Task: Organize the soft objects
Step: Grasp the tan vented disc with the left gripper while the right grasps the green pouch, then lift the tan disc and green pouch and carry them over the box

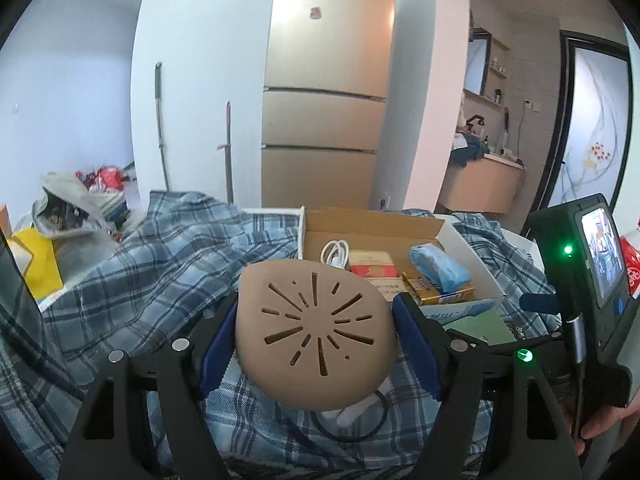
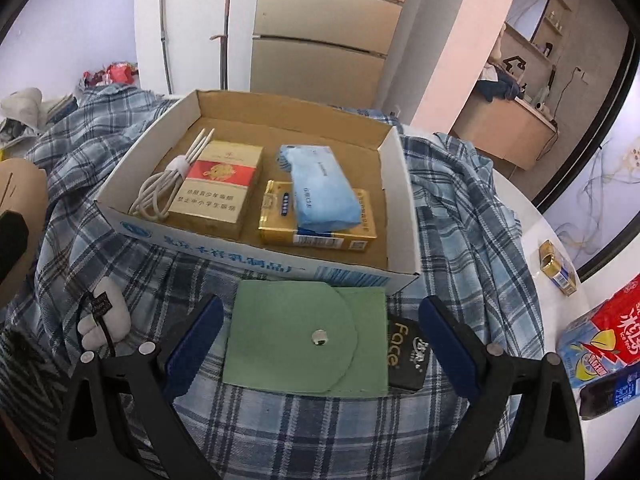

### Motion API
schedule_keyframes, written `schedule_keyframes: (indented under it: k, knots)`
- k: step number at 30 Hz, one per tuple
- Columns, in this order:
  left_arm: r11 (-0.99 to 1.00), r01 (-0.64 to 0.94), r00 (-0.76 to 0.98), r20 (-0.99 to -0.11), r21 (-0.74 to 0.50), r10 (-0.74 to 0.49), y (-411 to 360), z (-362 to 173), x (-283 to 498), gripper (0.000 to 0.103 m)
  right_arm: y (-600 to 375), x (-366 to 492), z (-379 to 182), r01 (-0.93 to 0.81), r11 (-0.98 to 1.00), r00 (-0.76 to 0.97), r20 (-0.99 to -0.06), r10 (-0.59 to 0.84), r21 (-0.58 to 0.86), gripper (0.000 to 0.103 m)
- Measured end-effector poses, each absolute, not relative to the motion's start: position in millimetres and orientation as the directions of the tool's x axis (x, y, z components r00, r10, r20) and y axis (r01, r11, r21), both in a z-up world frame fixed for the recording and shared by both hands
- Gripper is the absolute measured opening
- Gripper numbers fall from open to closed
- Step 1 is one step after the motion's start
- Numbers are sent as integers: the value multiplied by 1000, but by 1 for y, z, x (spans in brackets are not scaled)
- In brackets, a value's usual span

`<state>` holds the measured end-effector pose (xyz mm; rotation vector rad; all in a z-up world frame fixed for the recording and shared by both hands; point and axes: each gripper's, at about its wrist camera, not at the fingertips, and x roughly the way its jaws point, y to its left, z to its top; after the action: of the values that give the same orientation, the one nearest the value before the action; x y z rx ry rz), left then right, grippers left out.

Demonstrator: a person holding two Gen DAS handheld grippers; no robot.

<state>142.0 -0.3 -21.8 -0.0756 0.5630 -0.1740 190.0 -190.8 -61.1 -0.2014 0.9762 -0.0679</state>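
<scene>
Plaid blue bedding (image 2: 460, 208) covers the surface in front of you, with a tall beige cabinet (image 1: 324, 120) behind it. On that cloth sits the open cardboard box (image 2: 400, 184), which already holds a white cable (image 2: 160, 192), two cigarette packs and a blue tissue packet (image 2: 320, 188). Your left gripper (image 1: 316, 340) grips the tan perforated pad (image 1: 312, 336) between its blue fingers (image 1: 218, 344), lifted above the cloth just short of the box. Your right gripper (image 2: 320, 340) stands wide open, its fingers either side of the green snap pouch (image 2: 304, 340) that lies flat on the cloth, overlapping a black packet (image 2: 408, 350). You seem to be mid-carry with the pad; next, bring it over the box's free space and release it, while the right closes on the pouch only, without the packet beneath
</scene>
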Motion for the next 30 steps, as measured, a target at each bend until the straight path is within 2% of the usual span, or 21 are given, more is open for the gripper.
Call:
schedule_keyframes:
  k: [6, 30]
  knots:
    - [980, 113, 802, -567, -163, -187, 7, -29, 153, 77, -187, 202, -72, -31, 977, 489, -855, -170, -211, 98]
    - [981, 146, 809, -556, -124, -191, -1, -26, 147, 77, -181, 210, -92, -56, 962, 424, -879, -218, -266, 98]
